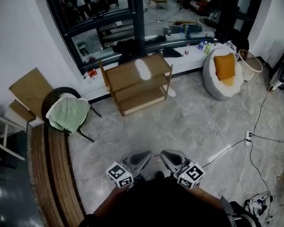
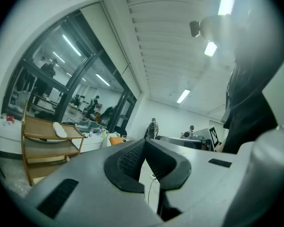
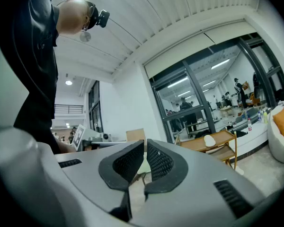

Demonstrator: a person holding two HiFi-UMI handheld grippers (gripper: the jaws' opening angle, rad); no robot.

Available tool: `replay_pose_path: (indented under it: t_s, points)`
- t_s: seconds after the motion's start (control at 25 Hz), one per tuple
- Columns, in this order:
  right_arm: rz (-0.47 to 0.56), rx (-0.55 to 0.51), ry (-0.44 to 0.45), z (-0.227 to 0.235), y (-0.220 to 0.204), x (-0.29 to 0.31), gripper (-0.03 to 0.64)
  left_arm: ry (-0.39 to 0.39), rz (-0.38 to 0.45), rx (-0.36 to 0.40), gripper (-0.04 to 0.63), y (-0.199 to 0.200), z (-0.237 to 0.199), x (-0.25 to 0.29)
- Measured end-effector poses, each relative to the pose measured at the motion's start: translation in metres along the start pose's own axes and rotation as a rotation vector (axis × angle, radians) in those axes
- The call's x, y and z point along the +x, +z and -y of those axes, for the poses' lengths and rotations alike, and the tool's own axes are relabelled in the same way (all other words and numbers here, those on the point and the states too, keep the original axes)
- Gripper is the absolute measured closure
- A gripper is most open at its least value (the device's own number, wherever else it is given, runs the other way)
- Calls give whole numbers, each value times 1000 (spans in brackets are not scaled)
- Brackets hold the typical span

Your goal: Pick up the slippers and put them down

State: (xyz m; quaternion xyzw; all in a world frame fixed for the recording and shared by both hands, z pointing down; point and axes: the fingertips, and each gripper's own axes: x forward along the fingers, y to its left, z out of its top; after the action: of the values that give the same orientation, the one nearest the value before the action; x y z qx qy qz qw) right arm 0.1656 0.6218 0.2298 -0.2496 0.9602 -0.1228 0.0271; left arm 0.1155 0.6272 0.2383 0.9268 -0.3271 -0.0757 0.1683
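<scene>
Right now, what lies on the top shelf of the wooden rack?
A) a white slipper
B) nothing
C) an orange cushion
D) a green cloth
A: a white slipper lies alone on the top shelf of the wooden rack, and it also shows there in both gripper views.

The left claw (image 1: 141, 158) and right claw (image 1: 171, 158) sit level, side by side, jaws together, empty.
</scene>
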Motion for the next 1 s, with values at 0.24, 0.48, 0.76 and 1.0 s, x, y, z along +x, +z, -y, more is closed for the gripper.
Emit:
replay_pose_path:
  t_s: [0.24,0.48,0.76,1.0]
  points:
    - [-4,-19,16,10,4,-3,586,6,-14,-6,584,-4,4,7]
    - [40,-15,20,24,17,-6,586,19,-22,21,584,0,2,17]
    - [84,-10,12,40,25,-19,584,20,-37,47,584,-1,10,32]
    - [80,35,-11,55,17,-24,584,36,-67,27,584,-13,17,39]
